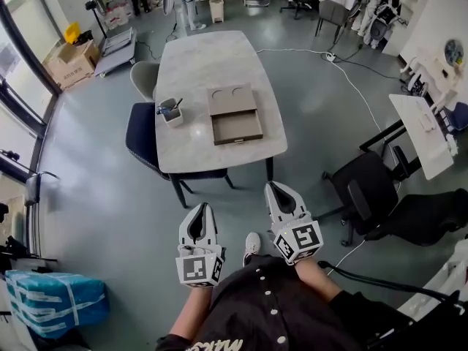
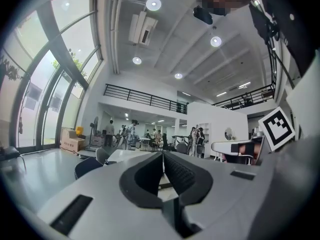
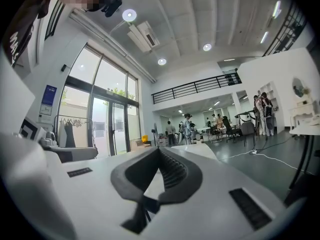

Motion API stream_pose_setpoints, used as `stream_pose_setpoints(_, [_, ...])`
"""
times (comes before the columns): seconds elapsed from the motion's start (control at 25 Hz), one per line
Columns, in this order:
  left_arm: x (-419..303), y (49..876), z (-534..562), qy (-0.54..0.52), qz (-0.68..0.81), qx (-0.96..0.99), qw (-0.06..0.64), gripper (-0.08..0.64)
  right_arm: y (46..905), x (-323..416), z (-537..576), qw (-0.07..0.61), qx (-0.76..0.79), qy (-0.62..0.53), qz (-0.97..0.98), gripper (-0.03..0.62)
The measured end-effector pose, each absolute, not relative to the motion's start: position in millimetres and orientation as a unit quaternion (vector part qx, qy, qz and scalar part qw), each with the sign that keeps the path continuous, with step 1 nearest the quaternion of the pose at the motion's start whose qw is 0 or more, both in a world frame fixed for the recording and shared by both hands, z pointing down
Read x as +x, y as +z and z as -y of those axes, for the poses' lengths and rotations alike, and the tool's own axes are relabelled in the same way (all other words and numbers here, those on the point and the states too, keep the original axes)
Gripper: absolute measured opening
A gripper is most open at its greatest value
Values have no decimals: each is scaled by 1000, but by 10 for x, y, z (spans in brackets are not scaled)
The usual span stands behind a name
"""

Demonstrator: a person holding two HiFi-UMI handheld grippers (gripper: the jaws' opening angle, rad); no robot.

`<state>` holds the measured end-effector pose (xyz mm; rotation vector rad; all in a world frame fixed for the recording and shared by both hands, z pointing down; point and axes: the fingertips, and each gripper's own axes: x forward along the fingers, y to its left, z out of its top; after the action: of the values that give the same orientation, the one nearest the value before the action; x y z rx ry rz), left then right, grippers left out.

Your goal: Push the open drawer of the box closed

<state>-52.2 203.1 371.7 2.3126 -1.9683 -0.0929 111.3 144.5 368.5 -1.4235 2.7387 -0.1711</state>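
marble table (image 1: pixel 212 57), open box (image 1: pixel 232 101) (grey floor (image 1: pixel 102 218))

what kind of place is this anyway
Probably a large open-plan office or workshop hall: a black office chair stands near a meeting table, and the left gripper view shows tall windows and a railed mezzanine.

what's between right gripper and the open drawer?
Head view: from the right gripper, only bare floor, then the table's near edge and bare top up to the drawer.

Table (image 1: pixel 212 64): box (image 1: pixel 232 112), cup (image 1: pixel 172 113).
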Motion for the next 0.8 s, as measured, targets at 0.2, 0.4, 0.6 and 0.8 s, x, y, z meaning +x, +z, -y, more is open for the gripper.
stream_pose_setpoints(0.2, [-500,3705,-1604,-25,653,755,48,18,3693,1115,-994,27,-451,-56,-890,-3])
stream_pose_setpoints(0.4, [-455,3718,-1244,-22,661,749,47,18,3707,1156,-590,31,-444,-60,-893,-3])
stream_pose_setpoints(0.6, [-424,3761,-955,-22,670,740,53,18,3792,1155,-281,26,-429,-66,-900,-3])
stream_pose_setpoints(0.8, [-427,3797,-791,-14,675,735,57,18,3850,1105,-68,22,-418,-75,-905,-3])
